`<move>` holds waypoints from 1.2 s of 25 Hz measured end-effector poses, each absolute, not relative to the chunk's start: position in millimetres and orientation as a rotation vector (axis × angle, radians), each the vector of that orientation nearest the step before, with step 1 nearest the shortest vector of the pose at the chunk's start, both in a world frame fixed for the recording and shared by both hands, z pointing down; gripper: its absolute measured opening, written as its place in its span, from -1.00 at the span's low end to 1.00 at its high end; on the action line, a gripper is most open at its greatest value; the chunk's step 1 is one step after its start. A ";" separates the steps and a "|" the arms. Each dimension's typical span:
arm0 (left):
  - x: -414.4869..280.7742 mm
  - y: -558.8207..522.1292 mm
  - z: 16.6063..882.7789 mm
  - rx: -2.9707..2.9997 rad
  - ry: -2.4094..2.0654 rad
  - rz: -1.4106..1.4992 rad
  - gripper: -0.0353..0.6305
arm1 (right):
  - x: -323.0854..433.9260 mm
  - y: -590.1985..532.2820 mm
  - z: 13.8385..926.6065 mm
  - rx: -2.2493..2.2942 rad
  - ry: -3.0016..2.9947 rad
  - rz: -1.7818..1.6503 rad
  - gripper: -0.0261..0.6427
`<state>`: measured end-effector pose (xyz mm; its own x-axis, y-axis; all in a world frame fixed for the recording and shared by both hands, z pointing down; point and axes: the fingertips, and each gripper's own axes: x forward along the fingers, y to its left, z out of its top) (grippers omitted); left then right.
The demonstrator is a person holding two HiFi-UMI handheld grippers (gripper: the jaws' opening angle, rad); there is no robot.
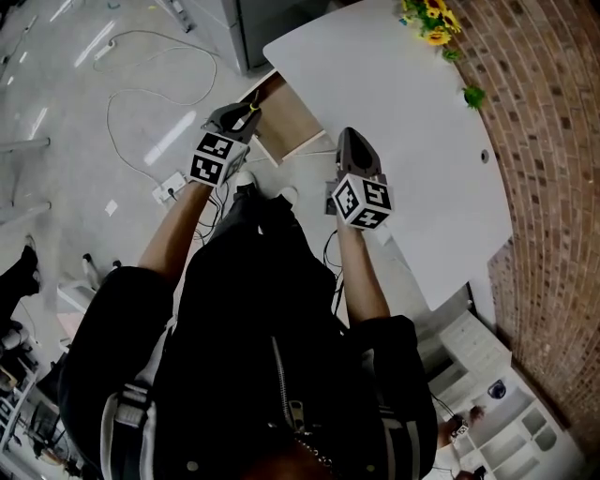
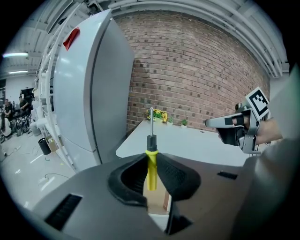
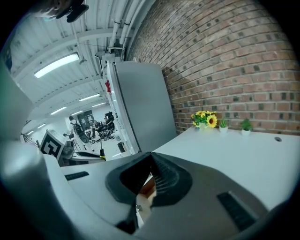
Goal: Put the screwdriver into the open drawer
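Note:
A screwdriver (image 2: 151,169) with a yellow handle, black collar and thin metal shaft stands upright between the jaws of my left gripper (image 2: 151,157), which is shut on the handle. In the head view the left gripper (image 1: 246,112) hangs over the left edge of the open drawer (image 1: 292,120), whose wooden inside shows under the white table's edge. The drawer (image 2: 158,200) also shows below the left jaws. My right gripper (image 1: 352,141) hovers at the drawer's right side by the table edge, shut and holding nothing. The drawer (image 3: 146,190) shows through the gap below the right gripper (image 3: 151,157).
The white table (image 1: 394,103) runs along a brick wall (image 1: 553,141), with yellow flowers (image 1: 431,23) at its far end. A tall grey cabinet (image 2: 89,93) stands left of the table. Cables (image 1: 141,94) lie on the floor at left. White shelves (image 1: 487,394) stand at the lower right.

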<state>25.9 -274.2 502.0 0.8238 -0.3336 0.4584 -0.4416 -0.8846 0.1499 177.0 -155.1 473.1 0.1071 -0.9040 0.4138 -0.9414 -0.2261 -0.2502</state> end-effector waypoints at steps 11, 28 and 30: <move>44.0 -262.7 590.6 2.735 -0.437 0.864 -0.66 | 177.0 -134.1 525.1 2.295 -1.827 0.915 -0.90; 95.4 -279.3 768.7 2.622 -0.386 1.093 -0.66 | 164.4 -70.6 595.2 2.344 -1.634 1.152 -0.90; 103.1 -279.9 792.5 2.604 -0.373 1.135 -0.66 | 162.6 -64.6 603.1 2.341 -1.611 1.180 -0.90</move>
<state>103.1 -279.9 792.5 0.6588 -0.1239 0.7420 -0.3405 -0.9287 0.1472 162.6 -64.6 603.1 0.1585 -0.7711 0.6166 -0.8203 -0.4504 -0.3524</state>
